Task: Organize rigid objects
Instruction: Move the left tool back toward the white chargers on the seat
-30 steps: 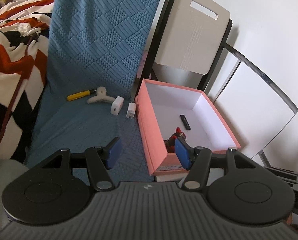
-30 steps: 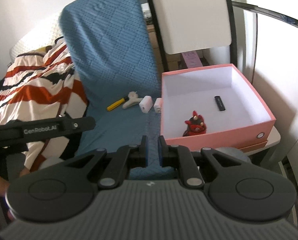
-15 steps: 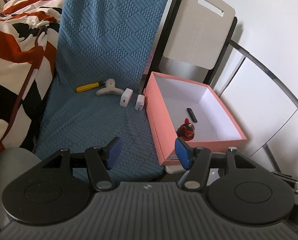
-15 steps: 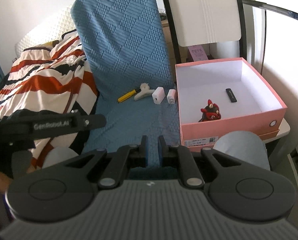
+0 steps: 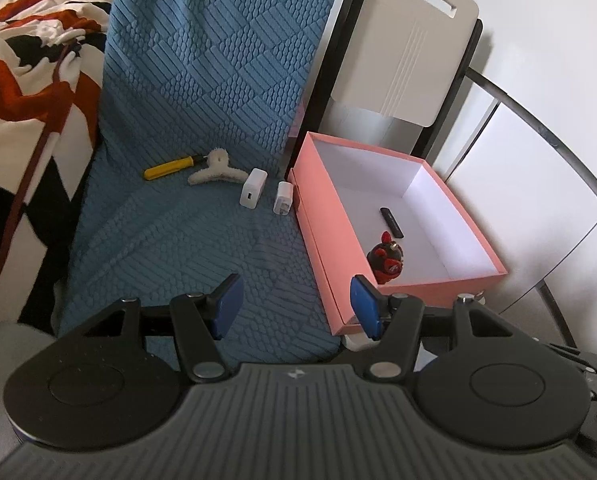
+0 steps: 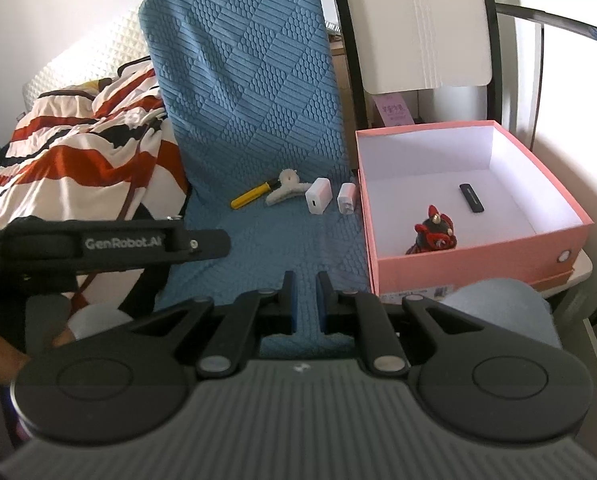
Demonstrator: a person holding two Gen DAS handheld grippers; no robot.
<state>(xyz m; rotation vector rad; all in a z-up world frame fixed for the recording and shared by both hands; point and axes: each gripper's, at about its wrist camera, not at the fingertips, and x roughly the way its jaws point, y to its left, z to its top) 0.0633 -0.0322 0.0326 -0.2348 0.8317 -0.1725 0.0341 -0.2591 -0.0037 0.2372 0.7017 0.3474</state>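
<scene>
A pink box (image 5: 322,216) (image 6: 478,256) stands right of a blue mat. Inside lie a red figurine (image 5: 386,262) (image 6: 434,232) and a black stick (image 5: 391,222) (image 6: 471,198). On the mat beside the box lie two white chargers (image 5: 252,189) (image 5: 284,198), a white hair claw (image 5: 216,168) and a yellow-handled tool (image 5: 170,168); all show in the right wrist view too (image 6: 319,196) (image 6: 346,198) (image 6: 284,190) (image 6: 252,196). My left gripper (image 5: 296,306) is open and empty, hovering near the box's front corner. My right gripper (image 6: 305,304) is shut and empty, above the mat's front.
A striped red, white and black blanket (image 6: 78,160) lies left of the mat. A white folding chair back (image 5: 406,48) leans behind the box. White cabinet doors (image 5: 538,184) stand at the right. The left gripper's body (image 6: 98,244) shows at left in the right wrist view.
Both grippers have pulled back and away from the box and mat, so the objects look smaller and farther. Neither gripper's jaws changed. No object moved.
</scene>
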